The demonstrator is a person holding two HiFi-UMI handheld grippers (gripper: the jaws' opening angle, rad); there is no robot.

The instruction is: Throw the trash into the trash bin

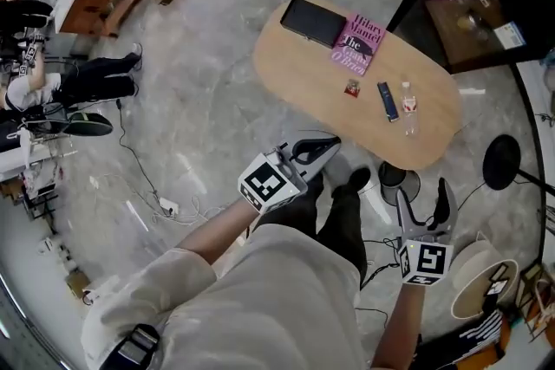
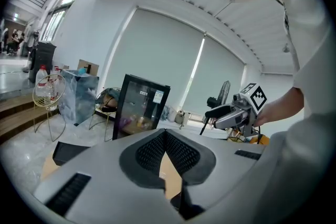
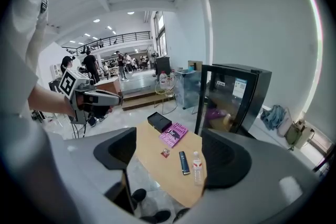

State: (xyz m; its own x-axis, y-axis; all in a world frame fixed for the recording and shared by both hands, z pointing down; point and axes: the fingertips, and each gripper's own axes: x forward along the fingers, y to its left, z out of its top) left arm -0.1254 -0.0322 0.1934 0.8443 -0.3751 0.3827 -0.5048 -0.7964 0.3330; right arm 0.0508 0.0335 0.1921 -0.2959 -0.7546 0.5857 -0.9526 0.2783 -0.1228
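L gripper (image 1: 323,148): shut, pads meeting at the tips, nothing btwn them. R gripper (image 1: 424,202): wide open and empty, w/ the table showing thru its gap. Both hang over the floor on the table's near side, by the person's black shoes (image 1: 357,178).

Just beside the table's near edge, a dark round container (image 1: 392,176) stands on the floor; bin or not, can't tell.

Table (image 1: 295,69): oval, light wood. On it, near to far:
- Clear water bottle (image 1: 408,108), label print too small to read.
- Dark slim device (image 1: 388,100) just left of it.
- Small red wrapper (image 1: 352,87), the trash, lying alone mid-table.
- Pink book (image 1: 356,42), cover reads "Hilary Mantel".
- Black box (image 1: 312,20) just beside the book's left edge.

Floor (image 1: 199,100): grey marble-look, w/ cables trailing at left. Far right stands a black glass-front cabinet (image 3: 233,94).
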